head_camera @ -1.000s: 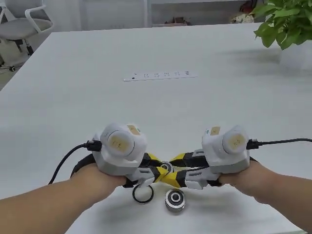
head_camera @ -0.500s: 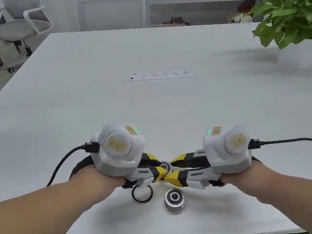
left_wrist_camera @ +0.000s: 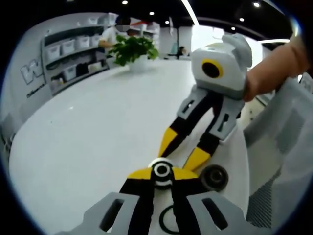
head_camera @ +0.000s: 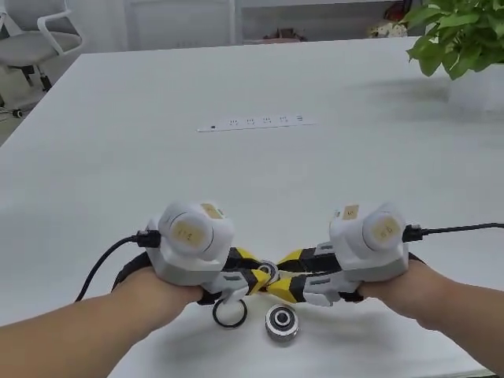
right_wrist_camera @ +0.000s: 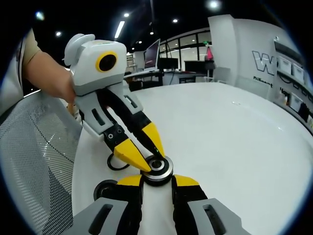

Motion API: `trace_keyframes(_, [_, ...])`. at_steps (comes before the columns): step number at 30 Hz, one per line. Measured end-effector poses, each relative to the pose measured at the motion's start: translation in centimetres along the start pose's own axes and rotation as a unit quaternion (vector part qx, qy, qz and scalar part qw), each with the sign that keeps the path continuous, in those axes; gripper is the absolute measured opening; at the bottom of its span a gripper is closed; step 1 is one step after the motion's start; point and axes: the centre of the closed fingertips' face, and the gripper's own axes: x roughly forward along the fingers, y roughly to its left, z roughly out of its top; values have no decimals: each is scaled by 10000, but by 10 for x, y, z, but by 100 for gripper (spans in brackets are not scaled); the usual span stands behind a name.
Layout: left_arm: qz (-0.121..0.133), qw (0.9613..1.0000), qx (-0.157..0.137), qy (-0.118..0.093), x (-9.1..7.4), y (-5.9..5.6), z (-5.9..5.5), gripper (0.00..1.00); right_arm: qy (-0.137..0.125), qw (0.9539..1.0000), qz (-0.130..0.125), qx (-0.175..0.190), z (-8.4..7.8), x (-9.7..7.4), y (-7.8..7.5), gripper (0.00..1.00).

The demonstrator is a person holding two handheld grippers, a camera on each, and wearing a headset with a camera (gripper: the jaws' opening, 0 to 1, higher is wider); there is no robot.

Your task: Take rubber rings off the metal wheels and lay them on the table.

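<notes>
Right claw fractionally rightward on wheel

letter W on wall, smaller lettering beside it illegible

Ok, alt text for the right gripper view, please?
The right gripper holds a metal wheel between its yellow-tipped jaws, while the left gripper, at the view's left, pinches the wheel's rim. A loose rubber ring and a second wheel lie on the white table beside them.

The right gripper has swung slightly right and down about the wheel it grips. Its green light, lit half a second ago, has gone dark.
</notes>
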Motion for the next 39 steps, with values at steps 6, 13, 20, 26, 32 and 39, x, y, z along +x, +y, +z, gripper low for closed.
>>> trace_keyframes(6, [3, 10000, -7, -6, 0, 0, 0, 13, 115, 9999, 7, 104, -8, -5, -2, 11])
trace_keyframes(13, [30, 10000, -24, -16, 0, 0, 0, 13, 151, 9998, -43, 110, -8, -5, -2, 5])
trace_keyframes(20, [60, 10000, -20, -3, 0, 0, 0, 13, 214, 9996, -152, 46, -8, -5, -5, 2])
trace_keyframes(26, [103, 9999, -24, 1, 0, 1, 0, 13, 343, 9988, -282, -202, -8, -5, -4, 0])
trace_keyframes(32, [118, 9999, -37, 5, 0, 1, 0, 13, 417, 9980, -350, -336, -8, -5, -6, 0])
trace_keyframes(39, [209, 9997, 14, 113, 1, 0, 0, 12, 516, 9974, -428, -252, -9, -5, -7, 0])
